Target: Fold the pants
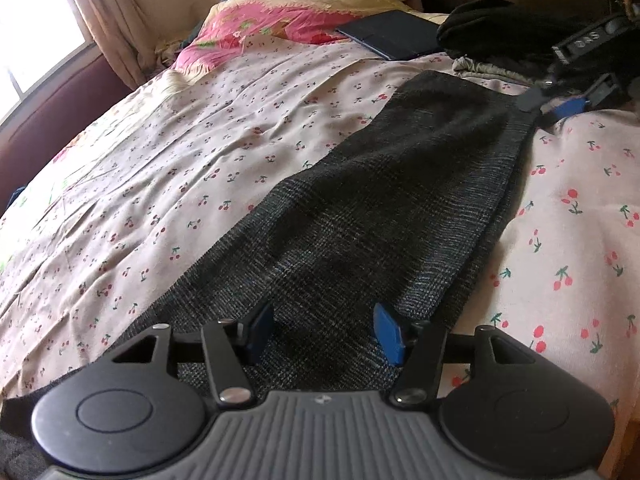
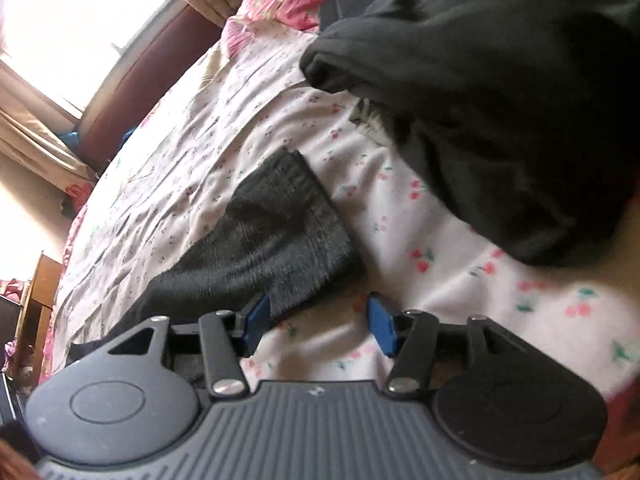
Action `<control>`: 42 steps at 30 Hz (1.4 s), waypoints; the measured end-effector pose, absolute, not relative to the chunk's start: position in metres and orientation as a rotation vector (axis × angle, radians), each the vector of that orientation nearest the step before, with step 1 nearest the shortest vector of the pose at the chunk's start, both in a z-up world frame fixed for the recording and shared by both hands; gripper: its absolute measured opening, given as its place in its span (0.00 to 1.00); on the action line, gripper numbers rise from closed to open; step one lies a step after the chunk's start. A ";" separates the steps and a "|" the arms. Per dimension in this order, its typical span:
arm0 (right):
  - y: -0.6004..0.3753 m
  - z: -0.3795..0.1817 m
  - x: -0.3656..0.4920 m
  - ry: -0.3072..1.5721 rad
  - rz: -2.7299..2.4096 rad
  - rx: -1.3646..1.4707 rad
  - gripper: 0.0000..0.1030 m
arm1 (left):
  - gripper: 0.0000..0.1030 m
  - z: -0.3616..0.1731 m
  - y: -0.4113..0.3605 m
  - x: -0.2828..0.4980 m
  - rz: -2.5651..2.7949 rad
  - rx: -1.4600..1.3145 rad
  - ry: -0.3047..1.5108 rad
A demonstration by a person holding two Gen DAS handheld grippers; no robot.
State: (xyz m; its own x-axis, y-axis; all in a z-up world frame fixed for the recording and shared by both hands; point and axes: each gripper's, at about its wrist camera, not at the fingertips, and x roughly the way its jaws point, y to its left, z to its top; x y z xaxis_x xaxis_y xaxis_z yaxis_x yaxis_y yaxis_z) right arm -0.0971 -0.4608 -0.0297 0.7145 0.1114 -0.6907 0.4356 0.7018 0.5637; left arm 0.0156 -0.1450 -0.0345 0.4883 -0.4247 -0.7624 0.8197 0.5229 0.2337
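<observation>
Cherry-print bedding covers the bed (image 1: 168,168) in the left wrist view, with one pink pillow (image 1: 256,28), one dark blue book (image 1: 396,38) and one heap of black clothing (image 1: 492,28) by the headboard. One pair of dark grey plaid pants (image 1: 380,208) lies flat as a long strip, its long axis running from the left hand-held gripper (image 1: 326,330) away toward the right hand-held gripper (image 1: 554,104) at its far end. The left jaws stand wide above the near end, holding nothing. From the right wrist, the pants (image 2: 272,232) stretch away to the lower left; the right hand-held gripper (image 2: 318,322) gapes wide and empty just beside their corner, with the black clothing (image 2: 500,100) beyond.
</observation>
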 end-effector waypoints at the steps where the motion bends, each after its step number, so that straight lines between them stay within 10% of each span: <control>1: -0.462 -0.035 -0.092 0.764 -0.195 0.795 0.55 | 0.68 -0.034 -0.145 0.016 -0.821 0.643 0.703; 12: -0.447 -0.053 -0.055 0.683 -0.204 0.859 0.55 | 0.68 -0.033 -0.139 0.017 -0.820 0.607 0.699; 14: -0.445 -0.050 -0.049 0.658 -0.209 0.890 0.37 | 0.68 -0.031 -0.136 0.016 -0.821 0.587 0.688; 15: -0.446 -0.048 -0.049 0.652 -0.197 0.935 0.08 | 0.68 -0.032 -0.136 0.016 -0.824 0.587 0.693; 30: -0.435 0.010 -0.069 0.493 -0.165 1.028 0.07 | 0.68 -0.011 -0.070 0.046 -0.650 0.434 0.640; 42: -0.217 0.115 0.088 0.613 0.305 0.643 0.07 | 0.68 -0.016 0.111 0.084 -0.146 0.221 0.670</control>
